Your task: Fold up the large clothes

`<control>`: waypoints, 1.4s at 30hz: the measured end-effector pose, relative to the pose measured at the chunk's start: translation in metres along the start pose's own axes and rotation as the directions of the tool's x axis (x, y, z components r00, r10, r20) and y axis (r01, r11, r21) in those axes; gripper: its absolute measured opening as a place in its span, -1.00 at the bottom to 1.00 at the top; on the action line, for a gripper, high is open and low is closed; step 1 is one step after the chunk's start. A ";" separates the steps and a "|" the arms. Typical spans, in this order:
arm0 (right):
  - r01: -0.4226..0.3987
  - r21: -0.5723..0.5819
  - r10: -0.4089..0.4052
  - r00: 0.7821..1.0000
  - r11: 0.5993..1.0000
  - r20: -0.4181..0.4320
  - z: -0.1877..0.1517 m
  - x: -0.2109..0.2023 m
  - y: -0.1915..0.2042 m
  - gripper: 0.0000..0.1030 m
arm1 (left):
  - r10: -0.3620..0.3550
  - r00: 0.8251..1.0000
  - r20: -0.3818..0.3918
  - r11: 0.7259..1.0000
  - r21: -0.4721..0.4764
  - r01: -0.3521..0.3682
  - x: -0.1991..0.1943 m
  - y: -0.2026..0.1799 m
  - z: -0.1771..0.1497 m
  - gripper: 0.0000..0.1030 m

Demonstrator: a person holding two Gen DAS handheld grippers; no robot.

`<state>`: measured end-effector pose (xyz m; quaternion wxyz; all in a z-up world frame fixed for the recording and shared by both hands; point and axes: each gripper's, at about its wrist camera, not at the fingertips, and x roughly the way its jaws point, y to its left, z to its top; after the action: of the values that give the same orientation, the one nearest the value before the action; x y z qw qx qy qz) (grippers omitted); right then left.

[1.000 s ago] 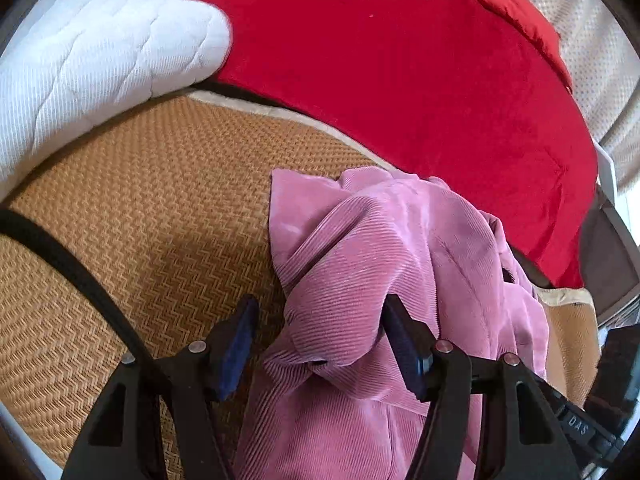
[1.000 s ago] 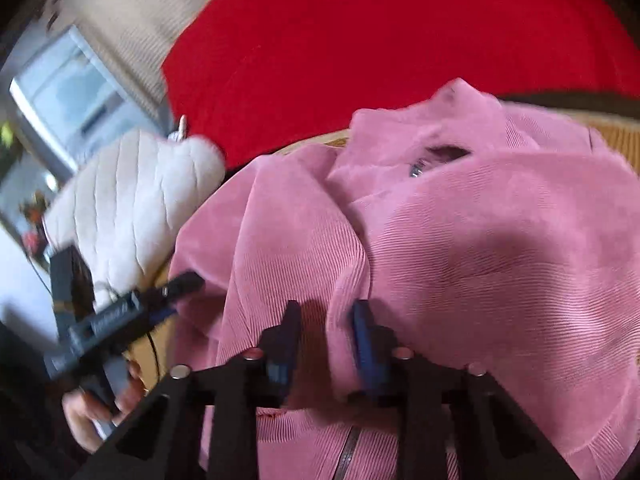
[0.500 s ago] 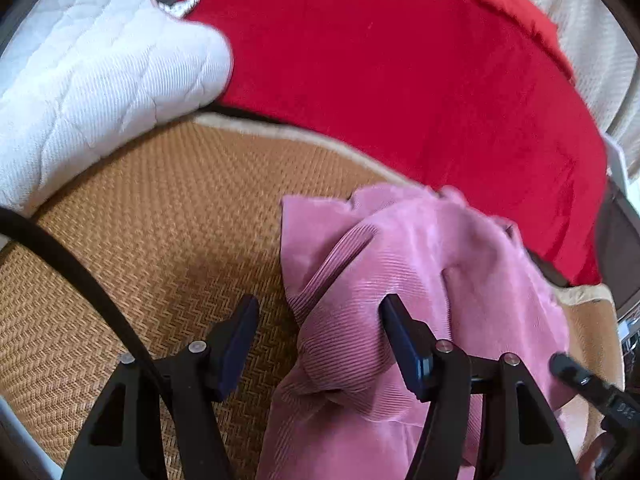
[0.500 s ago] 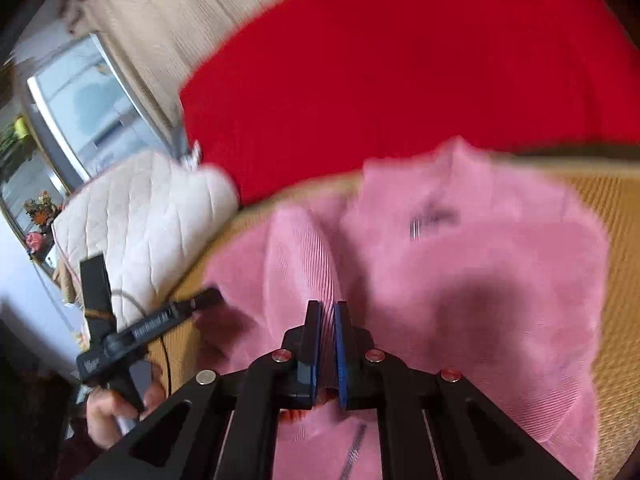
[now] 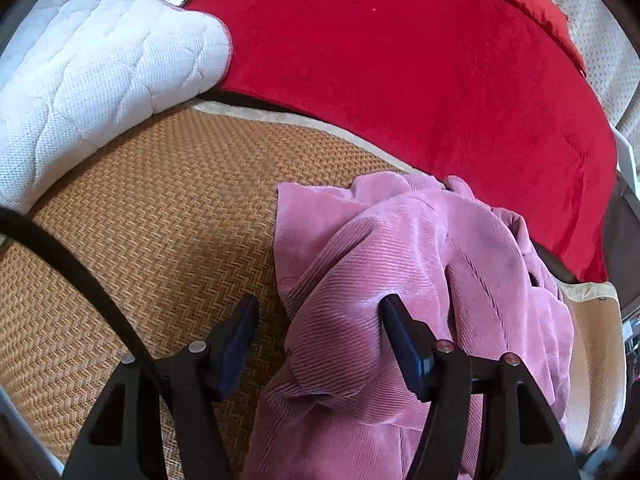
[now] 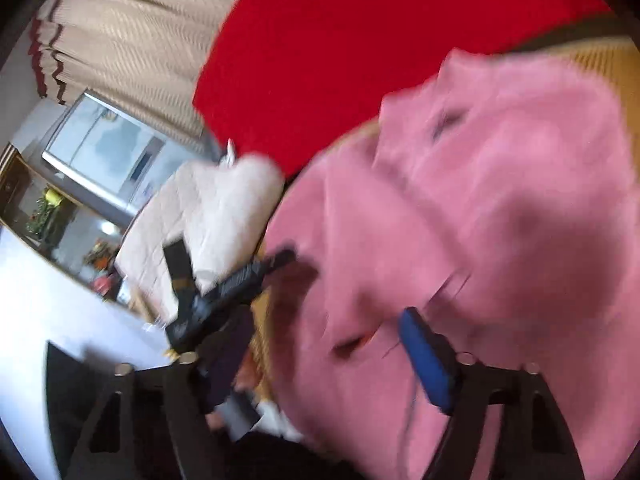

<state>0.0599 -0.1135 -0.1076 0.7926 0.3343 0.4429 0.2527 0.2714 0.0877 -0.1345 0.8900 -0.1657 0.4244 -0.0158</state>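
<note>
Left wrist | left claw (image 5: 316, 336) apart over pink corduroy garment (image 5: 420, 264) | right claw (image 6: 320, 344) apart | no legible writing

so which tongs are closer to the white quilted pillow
Left. The left tongs stand open over the woven mat, with the white quilted pillow just beyond. The right tongs are open over the pink garment, farther off.

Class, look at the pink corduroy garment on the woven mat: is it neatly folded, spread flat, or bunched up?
Bunched up. The garment lies in a rumpled heap on the mat, with loose overlapping folds and a raised hump, no flat layers.
</note>
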 end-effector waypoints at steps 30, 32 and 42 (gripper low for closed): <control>0.222 0.134 -0.256 0.901 0.966 0.351 0.067 -0.060 -0.044 -0.83 | 0.005 0.997 0.080 0.996 0.083 -0.011 -0.013 -0.018 0.001 0.26; 0.171 0.159 -0.213 0.929 0.972 0.302 0.067 -0.052 -0.053 -0.42 | -0.007 0.998 0.068 0.996 0.089 0.001 -0.010 -0.022 0.001 0.26; 0.218 0.121 -0.246 0.915 0.968 0.321 0.078 -0.015 -0.042 0.70 | -0.055 0.998 0.044 0.995 0.085 0.051 0.001 -0.021 0.004 -0.25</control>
<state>0.1251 -0.1752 -0.1014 0.8659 0.3498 0.3489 0.0780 0.2777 0.0684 -0.1265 0.9051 -0.1396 0.3982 -0.0533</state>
